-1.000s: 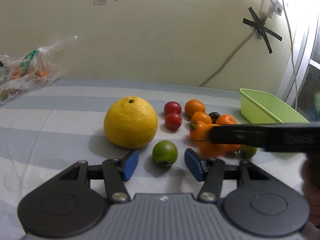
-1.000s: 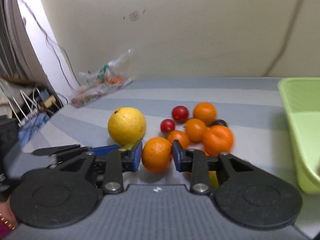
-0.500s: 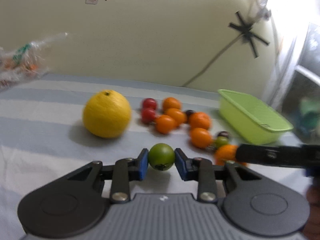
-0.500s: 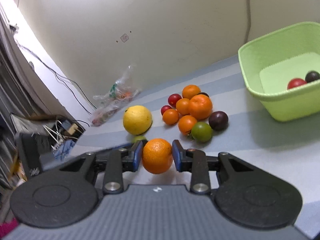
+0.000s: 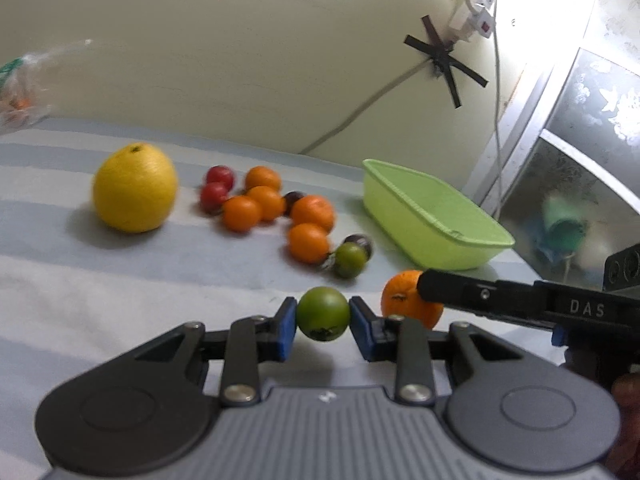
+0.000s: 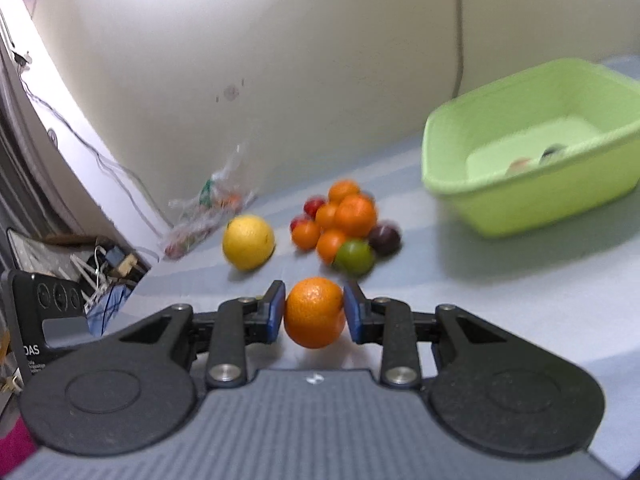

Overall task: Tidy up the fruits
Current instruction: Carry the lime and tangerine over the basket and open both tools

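A: Left gripper [image 5: 323,319] state?

B: Blue pads pressed on either side of a green fruit [image 5: 322,313], jaws narrowed to its width. Fruit is lifted clear of the striped cloth [image 5: 120,288].

A: Right gripper [image 6: 314,312]?

B: Same situation: jaws clamped on an orange [image 6: 315,312], pads against both flanks, fruit off the surface. In the left wrist view that orange sits just right of the green fruit, with the right gripper's black finger across its top.

A: Landmark for the remainder?

B: The light green plastic tub [image 6: 532,156]. From the right wrist view, both held fruits are in front of it and to its left, neither over its rim. Inside it, two small blurred items, one reddish and one dark; cannot identify them.

A: Loose fruit?

B: A cluster left of the tub: several small oranges [image 6: 355,216], two red tomatoes [image 5: 219,178], a second green fruit [image 6: 354,258] and a dark plum [image 6: 385,238] nearest the tub side. Farther left of the tub, beyond the cluster, a large yellow citrus [image 5: 135,188] standing apart.

A: Background?

B: A crumpled plastic bag [image 6: 204,208] at the wall, well left of the tub. A cable [image 5: 360,108] taped with black strips [image 5: 444,58] runs up the wall above the tub.
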`<state>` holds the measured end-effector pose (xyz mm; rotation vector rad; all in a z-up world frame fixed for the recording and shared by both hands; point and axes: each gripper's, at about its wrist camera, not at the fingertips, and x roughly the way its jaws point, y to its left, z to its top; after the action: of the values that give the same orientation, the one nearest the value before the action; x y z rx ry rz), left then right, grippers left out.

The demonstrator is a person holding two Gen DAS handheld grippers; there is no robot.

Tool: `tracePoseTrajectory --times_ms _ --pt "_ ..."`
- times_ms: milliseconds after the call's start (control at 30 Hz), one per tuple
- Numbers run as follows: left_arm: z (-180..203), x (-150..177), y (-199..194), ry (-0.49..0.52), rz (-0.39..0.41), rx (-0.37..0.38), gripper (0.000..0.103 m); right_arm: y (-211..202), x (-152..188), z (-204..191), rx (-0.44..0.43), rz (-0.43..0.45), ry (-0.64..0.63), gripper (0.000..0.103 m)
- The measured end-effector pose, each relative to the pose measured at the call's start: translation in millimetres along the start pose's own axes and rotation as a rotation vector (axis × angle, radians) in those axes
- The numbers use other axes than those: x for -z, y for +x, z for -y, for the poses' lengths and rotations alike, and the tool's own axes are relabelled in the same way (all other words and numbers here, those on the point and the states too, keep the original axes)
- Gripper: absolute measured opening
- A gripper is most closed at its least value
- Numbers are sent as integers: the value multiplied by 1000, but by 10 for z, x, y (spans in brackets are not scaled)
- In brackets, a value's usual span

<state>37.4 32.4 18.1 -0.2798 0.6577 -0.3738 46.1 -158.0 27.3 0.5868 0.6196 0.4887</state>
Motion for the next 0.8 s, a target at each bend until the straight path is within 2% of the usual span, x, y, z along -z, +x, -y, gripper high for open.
tracePoseTrajectory --times_ms 167,233,267,300,367,500,600,700,800 --pt "294 -375 254 58 24 41 29 -223 -295 159 119 174 -86 34" --pt "463 -553 416 87 31 59 29 -314 -425 294 151 261 -109 21" --pt "555 -635 515 96 30 71 29 -337 -485 352 196 287 -117 17" --pt "643 -705 606 103 28 80 29 -362 -550 419 245 308 -110 17" --pt "809 -824 789 117 27 103 29 -444 -653 575 238 350 -66 16" --pt "1068 -913 1171 146 1 107 29 -424 -741 726 311 388 -80 16" --pt "1147 -896 1325 147 -12 107 29 -374 -717 860 320 365 -53 16" --pt "1183 -872 1425 164 -39 75 31 -389 -731 933 310 360 -26 18" --pt "1189 -847 1489 173 -77 40 58 -476 -727 938 304 374 -21 19"
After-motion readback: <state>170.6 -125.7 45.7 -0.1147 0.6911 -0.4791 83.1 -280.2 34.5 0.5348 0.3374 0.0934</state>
